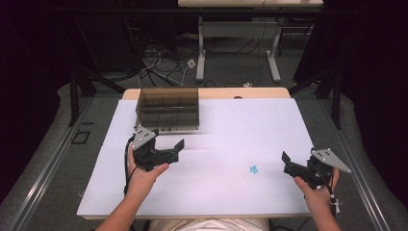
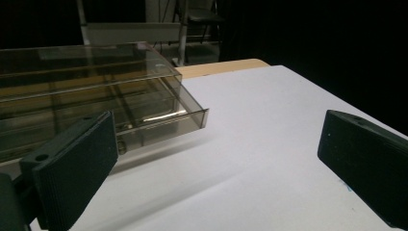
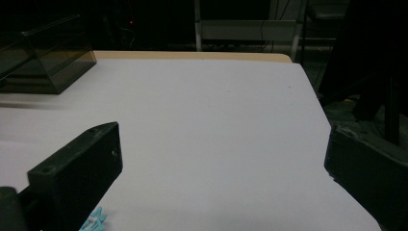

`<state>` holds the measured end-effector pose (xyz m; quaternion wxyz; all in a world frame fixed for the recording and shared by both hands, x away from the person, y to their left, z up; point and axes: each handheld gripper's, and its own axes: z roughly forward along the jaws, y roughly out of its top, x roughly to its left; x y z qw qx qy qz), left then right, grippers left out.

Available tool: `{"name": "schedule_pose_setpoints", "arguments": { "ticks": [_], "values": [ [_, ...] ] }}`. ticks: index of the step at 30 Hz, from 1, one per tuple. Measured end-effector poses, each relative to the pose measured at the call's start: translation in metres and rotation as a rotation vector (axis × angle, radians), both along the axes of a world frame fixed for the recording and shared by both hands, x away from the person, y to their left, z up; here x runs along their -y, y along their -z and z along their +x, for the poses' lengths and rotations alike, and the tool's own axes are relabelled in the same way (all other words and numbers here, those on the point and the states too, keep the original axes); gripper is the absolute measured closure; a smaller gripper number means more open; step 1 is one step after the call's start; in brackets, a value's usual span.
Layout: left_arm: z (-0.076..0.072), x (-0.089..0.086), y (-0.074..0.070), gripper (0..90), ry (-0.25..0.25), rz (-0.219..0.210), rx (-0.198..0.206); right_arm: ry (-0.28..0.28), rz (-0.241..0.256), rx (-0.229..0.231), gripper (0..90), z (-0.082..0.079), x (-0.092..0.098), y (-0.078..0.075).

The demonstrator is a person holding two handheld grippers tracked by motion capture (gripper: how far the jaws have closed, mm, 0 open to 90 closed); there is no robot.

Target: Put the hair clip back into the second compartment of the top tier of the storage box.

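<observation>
- The organiser box at the table's far left is smoky, see-through plastic, glossy, with bright glints along its rim.
- The white table top looks smooth and matt; a pale wooden edge shows along its far side.
- Both grippers, left and right, are matt black plastic; their pads are finely ribbed.
- The small star piece is light blue plastic.

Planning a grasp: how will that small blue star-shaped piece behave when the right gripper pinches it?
The blue piece looks tiny and flat, so probably light and apt to skid on the smooth white table. Its thinness likely makes pinching fiddly for the open right gripper.
</observation>
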<state>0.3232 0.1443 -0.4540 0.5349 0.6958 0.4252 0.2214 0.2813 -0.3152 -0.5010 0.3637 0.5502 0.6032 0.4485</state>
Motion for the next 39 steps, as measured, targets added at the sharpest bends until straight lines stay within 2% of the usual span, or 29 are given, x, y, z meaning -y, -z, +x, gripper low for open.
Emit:
{"name": "schedule_pose_setpoints", "arguments": {
  "ticks": [8,13,15,20,22,26,33,39],
  "values": [
    [0.008,0.026,-0.001,1.9,0.025,0.020,-0.021,-0.010,0.002,0.004,0.0,0.004,-0.002,0.001],
    [0.011,0.040,-0.001,5.4,0.028,0.013,-0.036,-0.023,0.006,-0.004,0.0,0.007,-0.004,0.001],
    [0.013,0.045,-0.001,7.4,0.029,0.017,-0.038,-0.021,0.007,0.009,0.0,0.008,-0.005,0.002],
    [0.016,0.057,-0.001,11.0,0.026,0.024,-0.032,-0.037,0.007,-0.010,0.0,0.010,-0.007,0.002],
    [0.017,0.061,-0.001,12.5,0.026,0.027,-0.030,-0.033,0.005,0.001,0.0,0.012,-0.008,0.003],
    [0.019,0.067,0.000,15.0,0.025,0.034,-0.028,-0.039,0.010,-0.010,0.0,0.012,-0.008,0.003],
    [0.024,0.086,0.007,17.2,0.045,0.053,-0.042,-0.037,0.006,-0.006,0.0,0.012,-0.007,0.003],
    [0.025,0.098,0.011,21.5,0.053,0.049,-0.046,-0.040,0.007,-0.008,0.0,0.013,-0.007,0.004]
  ]
}}
